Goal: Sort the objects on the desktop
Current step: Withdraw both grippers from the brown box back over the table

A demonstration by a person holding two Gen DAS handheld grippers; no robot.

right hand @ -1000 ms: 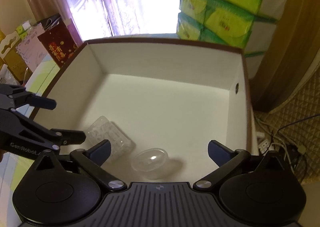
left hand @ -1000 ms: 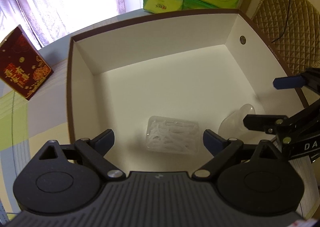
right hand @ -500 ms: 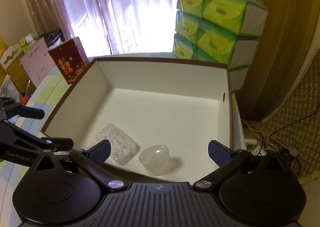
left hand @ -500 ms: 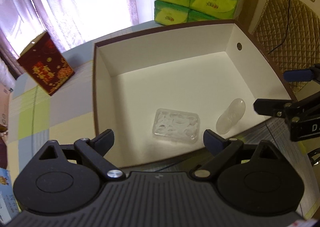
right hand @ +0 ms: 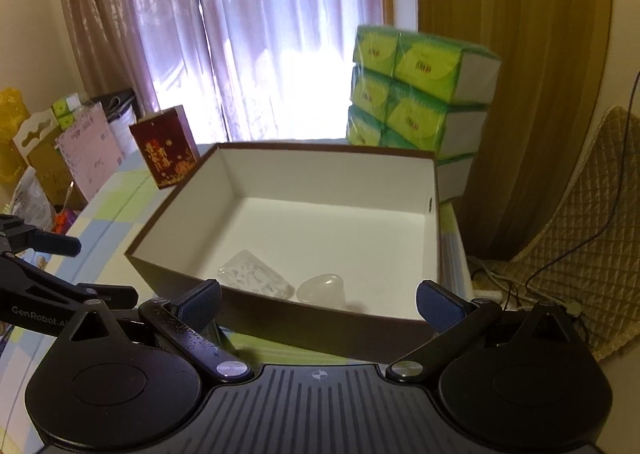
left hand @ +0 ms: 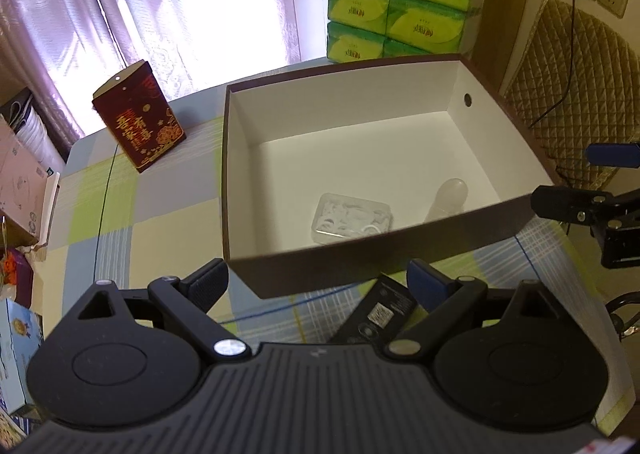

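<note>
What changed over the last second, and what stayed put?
Both grippers, left and right, pulled back from over the box to its near side, open and empty. A black item came into view. The clear case and the small clear container stayed inside.

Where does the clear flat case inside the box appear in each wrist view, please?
Left wrist: the clear case lies on the box floor near the front wall, just right of centre.
Right wrist: the case sits at the front wall, left of centre.
Shared landmark: the red carton stands left of the box in both.
</note>
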